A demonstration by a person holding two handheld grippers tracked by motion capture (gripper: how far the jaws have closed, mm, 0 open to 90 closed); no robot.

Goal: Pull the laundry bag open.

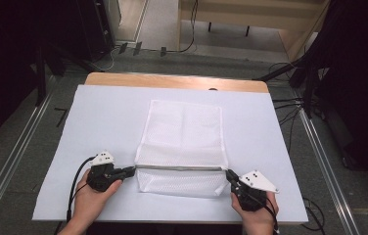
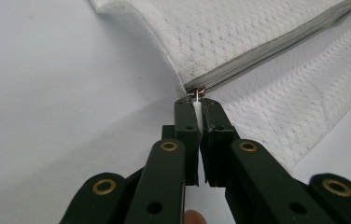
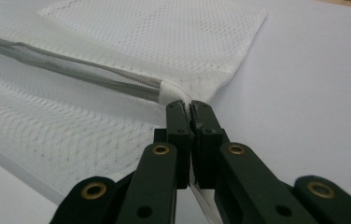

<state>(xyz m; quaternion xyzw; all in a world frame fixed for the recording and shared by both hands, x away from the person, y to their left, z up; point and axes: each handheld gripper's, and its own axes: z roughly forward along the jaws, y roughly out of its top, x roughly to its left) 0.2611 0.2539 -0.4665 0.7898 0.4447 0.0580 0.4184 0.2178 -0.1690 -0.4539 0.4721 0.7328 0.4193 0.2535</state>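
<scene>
A white mesh bag (image 1: 182, 142) lies flat in the middle of the table, with a grey zipper (image 1: 179, 168) running across its near part. My left gripper (image 1: 132, 170) is shut on the zipper pull (image 2: 196, 94) at the zipper's left end. My right gripper (image 1: 229, 174) is shut on the bag's fabric tab (image 3: 173, 93) at the zipper's right end. In the left gripper view the small metal pull sticks out between the black jaws, and the zipper (image 2: 276, 46) runs off to the upper right. The zipper (image 3: 71, 70) looks closed along its length and lifted a little off the table.
A white sheet (image 1: 99, 127) covers the table, with a wooden edge (image 1: 172, 81) showing at the far side. Metal rails (image 1: 6, 156) run along the floor on both sides. Cables (image 1: 289, 110) trail on the floor at the right.
</scene>
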